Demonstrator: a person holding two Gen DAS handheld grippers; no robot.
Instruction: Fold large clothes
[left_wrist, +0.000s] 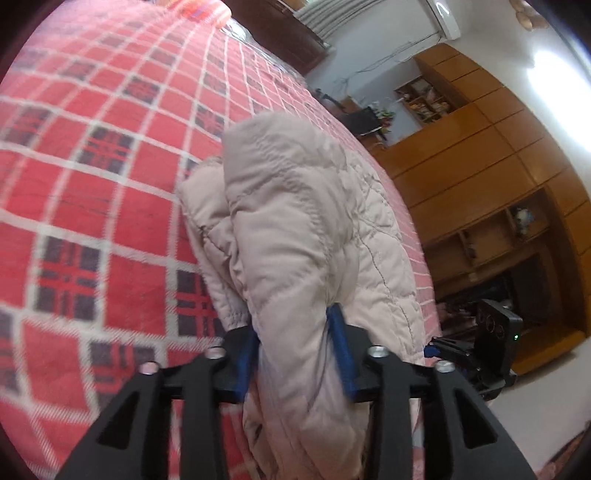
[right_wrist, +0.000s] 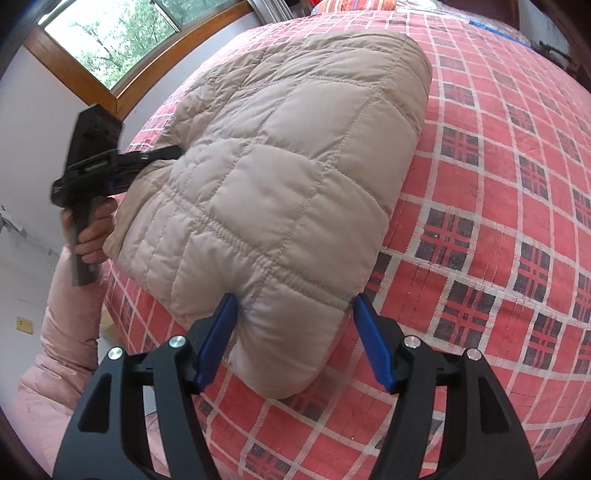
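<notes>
The folded jacket (right_wrist: 280, 177) lies on the bed (right_wrist: 498, 221), pinched by the left tool (left_wrist: 295, 347) and loosely straddled by the wide right tool (right_wrist: 291, 332), so slippery padding could be dragged open.

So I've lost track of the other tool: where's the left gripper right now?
In the right wrist view the left gripper is at the far left, gripping the beige quilted jacket's left edge at the side of the red plaid bed, below the window.

Folded jacket (right_wrist: 280, 177) on the bed (right_wrist: 480, 184), window (right_wrist: 122, 40) behind.
</notes>
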